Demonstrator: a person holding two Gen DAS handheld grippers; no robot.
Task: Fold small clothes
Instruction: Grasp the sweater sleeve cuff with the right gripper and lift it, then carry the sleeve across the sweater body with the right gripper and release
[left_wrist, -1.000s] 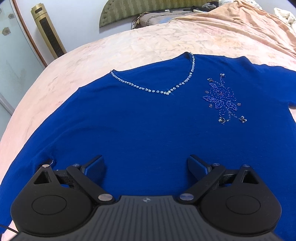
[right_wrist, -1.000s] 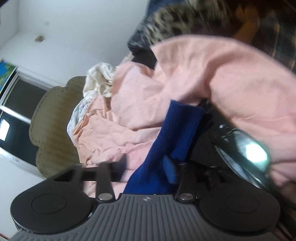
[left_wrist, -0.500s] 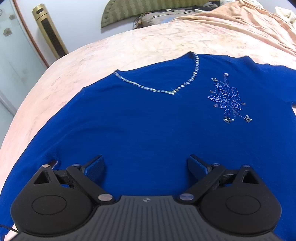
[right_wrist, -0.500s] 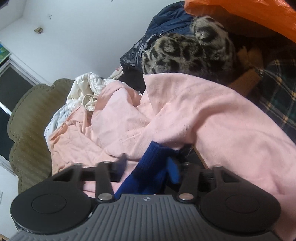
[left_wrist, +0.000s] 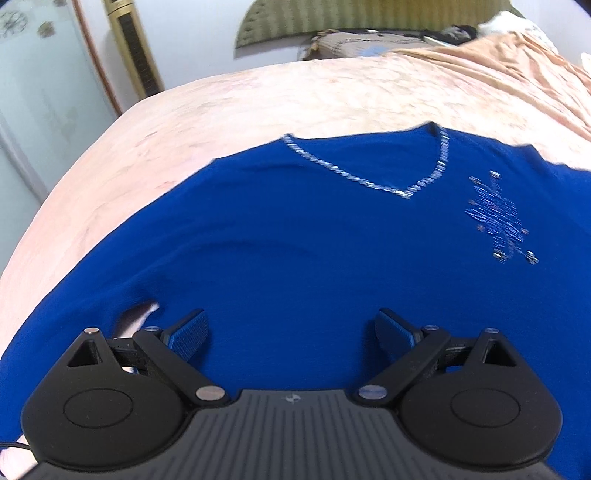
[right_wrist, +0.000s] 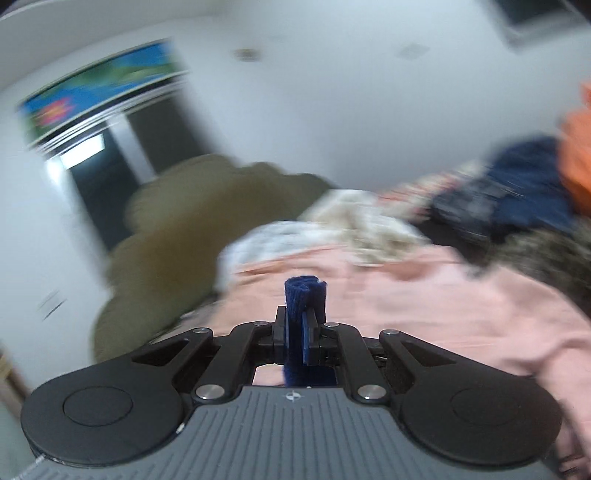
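A royal blue V-neck top (left_wrist: 295, 251) lies spread flat on the pink bed sheet (left_wrist: 258, 103). It has a beaded neckline (left_wrist: 369, 182) and a beaded flower motif (left_wrist: 496, 218) on the right chest. My left gripper (left_wrist: 291, 328) is open, low over the top's lower part, with its blue-padded fingers (left_wrist: 190, 332) wide apart. My right gripper (right_wrist: 300, 332) is shut on a bunched piece of the blue top (right_wrist: 304, 291), which sticks up between the jaws. The right wrist view is blurred by motion.
A gold tower fan (left_wrist: 133, 48) and a glass door (left_wrist: 33, 103) stand at the left. An olive headboard (left_wrist: 369, 18) is at the far end. Rumpled peach bedding (left_wrist: 498, 62) lies at the right. A pile of clothes (right_wrist: 498, 206) lies beyond the pink cloth (right_wrist: 443, 302).
My right gripper closed fully on the blue fabric and swung upward and left, so the room blurs. My left gripper moved slightly back; the top shifted a little in view.
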